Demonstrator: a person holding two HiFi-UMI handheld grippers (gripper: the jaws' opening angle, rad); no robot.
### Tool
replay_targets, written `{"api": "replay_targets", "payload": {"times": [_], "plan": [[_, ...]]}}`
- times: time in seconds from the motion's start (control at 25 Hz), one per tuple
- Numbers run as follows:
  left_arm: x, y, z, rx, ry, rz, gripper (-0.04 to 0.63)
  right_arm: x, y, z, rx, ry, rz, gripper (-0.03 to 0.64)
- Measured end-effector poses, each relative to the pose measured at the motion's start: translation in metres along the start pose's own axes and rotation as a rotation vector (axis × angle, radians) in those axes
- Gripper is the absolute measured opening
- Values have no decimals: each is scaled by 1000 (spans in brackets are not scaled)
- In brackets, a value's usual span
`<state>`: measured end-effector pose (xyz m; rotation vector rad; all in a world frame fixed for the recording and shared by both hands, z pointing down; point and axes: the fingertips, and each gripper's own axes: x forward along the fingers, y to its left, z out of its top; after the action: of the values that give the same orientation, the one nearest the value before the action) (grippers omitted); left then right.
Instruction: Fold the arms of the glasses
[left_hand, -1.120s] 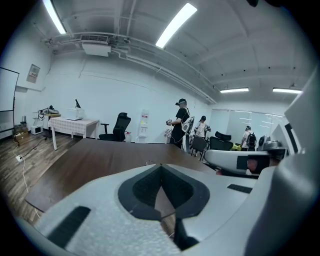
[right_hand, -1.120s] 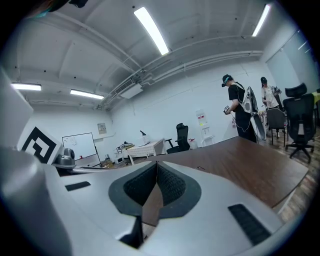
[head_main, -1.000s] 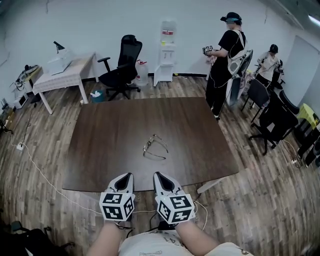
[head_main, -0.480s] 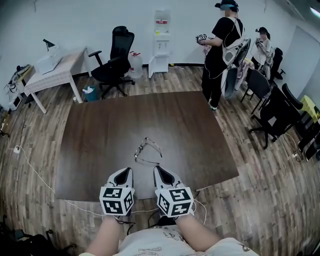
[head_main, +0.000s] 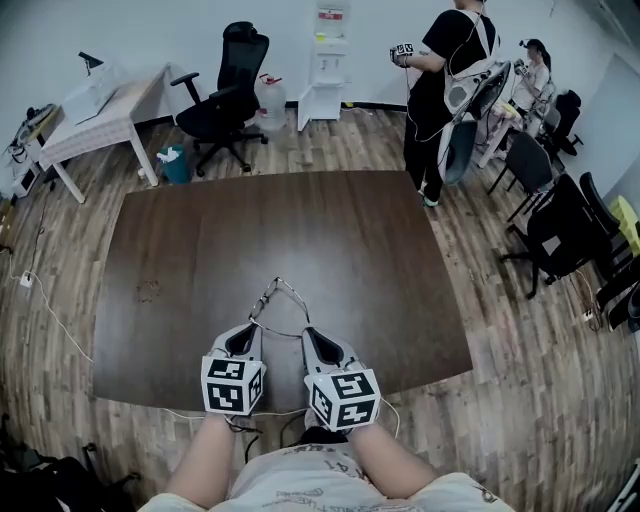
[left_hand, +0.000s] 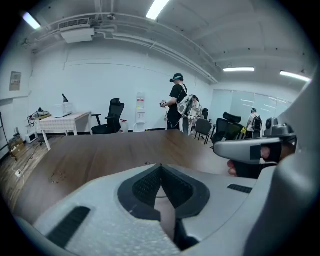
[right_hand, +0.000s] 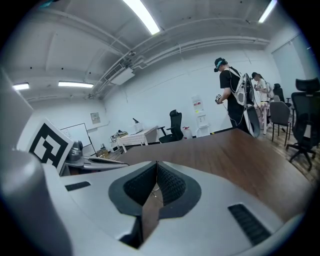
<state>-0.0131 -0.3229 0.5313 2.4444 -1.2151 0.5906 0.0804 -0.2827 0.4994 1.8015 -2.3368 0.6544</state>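
Jaws of my left gripper (head_main: 251, 336) and right gripper (head_main: 310, 338) are closed, empty. The glasses (head_main: 272, 296) look light and fragile; I would pinch one arm gently.

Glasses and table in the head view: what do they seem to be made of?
Glasses: probably thin metal wire, pale and slightly shiny. The frame shows only as fine lines and the lenses look clear. Table: dark brown wood or wood-look laminate with a matte finish, showing faint grain streaks and no glare. Which of the two it is can't be told.
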Motion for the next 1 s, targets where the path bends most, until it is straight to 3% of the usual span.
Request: {"api": "replay_targets", "payload": {"times": [0.2, 0.52, 0.68, 1.0], "plan": [[43, 9, -1, 78, 67, 40, 15, 24, -29, -3, -25, 55, 12, 15], [101, 28, -19, 119, 176, 105, 17, 48, -66, -4, -22, 97, 41, 15], [125, 33, -26, 143, 214, 104, 86, 57, -89, -8, 1, 120, 26, 15], [168, 53, -51, 268, 393, 132, 89, 73, -119, -10, 35, 149, 16, 15]]}}
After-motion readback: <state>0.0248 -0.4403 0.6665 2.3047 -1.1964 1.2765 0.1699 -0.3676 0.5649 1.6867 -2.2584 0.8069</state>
